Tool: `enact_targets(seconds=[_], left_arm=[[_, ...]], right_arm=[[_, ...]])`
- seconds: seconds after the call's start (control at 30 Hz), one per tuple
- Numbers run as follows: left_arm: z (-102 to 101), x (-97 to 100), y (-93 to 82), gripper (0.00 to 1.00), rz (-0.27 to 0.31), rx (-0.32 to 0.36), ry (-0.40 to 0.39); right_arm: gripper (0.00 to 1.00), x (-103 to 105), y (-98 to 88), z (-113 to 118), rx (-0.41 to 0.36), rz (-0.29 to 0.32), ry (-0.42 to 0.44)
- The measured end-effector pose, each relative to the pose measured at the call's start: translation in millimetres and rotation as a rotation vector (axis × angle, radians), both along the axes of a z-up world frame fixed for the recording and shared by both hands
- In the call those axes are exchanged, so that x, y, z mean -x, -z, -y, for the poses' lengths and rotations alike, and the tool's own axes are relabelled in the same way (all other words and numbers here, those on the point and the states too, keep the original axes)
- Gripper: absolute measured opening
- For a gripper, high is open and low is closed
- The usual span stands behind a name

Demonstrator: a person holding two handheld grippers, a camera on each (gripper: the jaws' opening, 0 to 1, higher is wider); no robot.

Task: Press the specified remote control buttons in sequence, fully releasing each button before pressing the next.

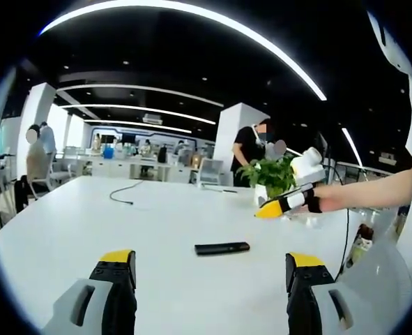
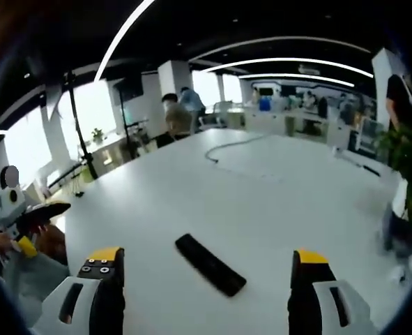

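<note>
In the left gripper view, the left gripper [image 1: 211, 276] is held above the white table [image 1: 66, 237] with its fingers spread wide and nothing between them. The remote control [image 1: 222, 248] is seen lying flat on the table just ahead of the fingertips, between the two jaws and nearer the right one. Beyond the right finger, the right gripper [image 1: 270, 211] is held in the air by a person's hand; whether its yellow tips meet cannot be told there. A potted plant [image 1: 270, 174] stands behind it, and a black cable [image 1: 124, 193] lies further off.

In the right gripper view, the right gripper [image 2: 208, 276] is shown with fingers spread apart and empty, the remote control [image 2: 210, 264] lying diagonally between them. The left gripper [image 2: 26, 220] is seen beyond the left finger.
</note>
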State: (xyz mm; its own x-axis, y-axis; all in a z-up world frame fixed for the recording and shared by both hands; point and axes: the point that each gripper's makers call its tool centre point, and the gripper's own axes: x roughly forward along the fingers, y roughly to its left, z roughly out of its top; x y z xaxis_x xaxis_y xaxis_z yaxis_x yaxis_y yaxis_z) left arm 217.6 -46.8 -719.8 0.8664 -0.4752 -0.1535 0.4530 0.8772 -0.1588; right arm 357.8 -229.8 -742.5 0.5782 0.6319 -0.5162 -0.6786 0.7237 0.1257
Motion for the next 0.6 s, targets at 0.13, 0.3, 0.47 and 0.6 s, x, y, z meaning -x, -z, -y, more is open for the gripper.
enact_targets(seconds=[0.13,0.3,0.47,0.6], left_arm=[[-1,-0.3,-0.3,0.93,0.002,-0.001,-0.002],[2,0.3,1.1,0.93,-0.005,-0.007,0.009],[2,1.1,2.2,0.94,0.031,-0.095,0.015],[1,1.4,6.0,0.95,-0.004,-0.077,0.015]], right_arm=[[0.99,8,-5.6,6,-0.014,0.005,0.019],[0.99,14,-14.3,11,-0.031,0.022,0.040],[0.99,18,-24.3,16,-0.039,0.051,0.060],[0.99,23,-30.4,19,-0.050,0.067,0.069]])
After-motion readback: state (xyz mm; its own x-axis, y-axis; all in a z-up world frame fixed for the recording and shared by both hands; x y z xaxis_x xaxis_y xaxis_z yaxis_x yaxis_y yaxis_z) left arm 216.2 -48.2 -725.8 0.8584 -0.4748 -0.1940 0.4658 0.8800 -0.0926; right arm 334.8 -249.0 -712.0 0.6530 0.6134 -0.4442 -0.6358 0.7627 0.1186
